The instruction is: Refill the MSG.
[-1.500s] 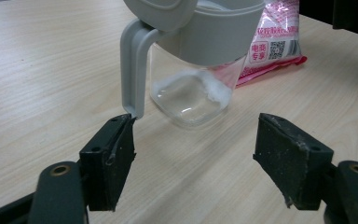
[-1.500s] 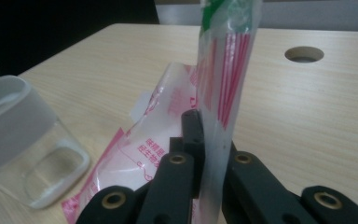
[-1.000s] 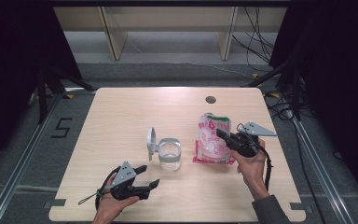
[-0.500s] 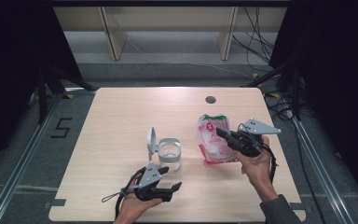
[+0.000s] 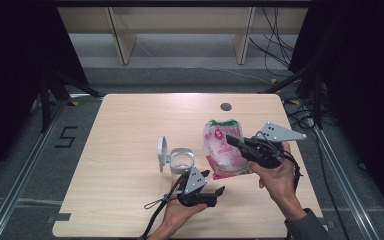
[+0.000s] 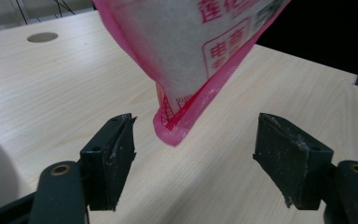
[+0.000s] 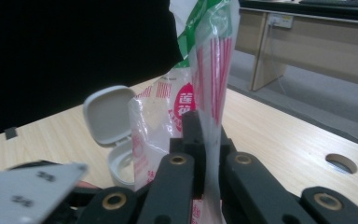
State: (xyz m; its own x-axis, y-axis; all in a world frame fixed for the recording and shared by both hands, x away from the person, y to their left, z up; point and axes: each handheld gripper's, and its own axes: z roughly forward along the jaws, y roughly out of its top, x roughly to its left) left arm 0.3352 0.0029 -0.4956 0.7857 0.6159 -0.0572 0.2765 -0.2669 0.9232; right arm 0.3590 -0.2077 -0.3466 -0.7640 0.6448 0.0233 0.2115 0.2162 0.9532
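Observation:
A pink and white plastic bag (image 5: 220,150) with green at its top is held up off the table, my right gripper (image 5: 230,139) shut on its side. In the right gripper view the jaws (image 7: 204,135) pinch the clear film of the bag (image 7: 212,60). My left gripper (image 5: 214,181) sits low near the front edge, open, pointing at the bag's bottom. In the left gripper view the bag's lower pink corner (image 6: 179,126) hangs between the open jaws, apart from both pads (image 6: 116,154). A small clear container (image 5: 181,160) with its white lid (image 5: 162,151) flipped up stands left of the bag.
The light wooden table (image 5: 130,130) has a round cable hole (image 5: 225,106) at the back. Shelf legs and cables lie on the floor beyond it. The container (image 7: 121,163) stands just behind the bag in the right gripper view.
My left gripper has swung from the front left of the table rightward, under the bag's bottom corner. The right gripper has kept its hold and shifted the bag only slightly.

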